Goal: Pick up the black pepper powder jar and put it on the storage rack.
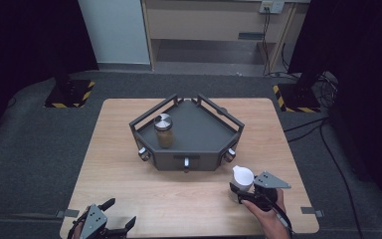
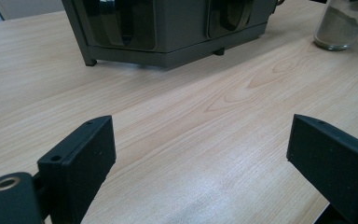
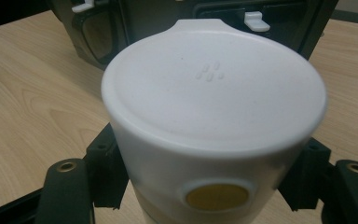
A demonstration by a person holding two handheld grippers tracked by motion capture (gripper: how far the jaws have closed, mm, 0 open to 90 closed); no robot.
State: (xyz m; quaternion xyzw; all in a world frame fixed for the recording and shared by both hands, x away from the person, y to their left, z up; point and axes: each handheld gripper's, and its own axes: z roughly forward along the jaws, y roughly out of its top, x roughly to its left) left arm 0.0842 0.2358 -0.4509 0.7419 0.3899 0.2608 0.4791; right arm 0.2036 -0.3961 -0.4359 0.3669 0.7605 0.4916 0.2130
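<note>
Jar (image 1: 163,130) of brownish powder sits at the tray's (image 1: 206,130) left edge. Right gripper (image 1: 242,191) pinches the white-lidded shaker (image 3: 214,121) near the table's (image 1: 129,174) front-right corner; left gripper (image 1: 115,215) spread, holding nothing.

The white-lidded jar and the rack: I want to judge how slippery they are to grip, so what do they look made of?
The white-lidded jar, clamped in the right gripper, has a matte white cap, probably plastic with a moulded rim; its body shows clear in the left gripper view, glass or clear plastic. The rack looks like dark grey painted metal or plastic, smooth and flat-panelled.
</note>
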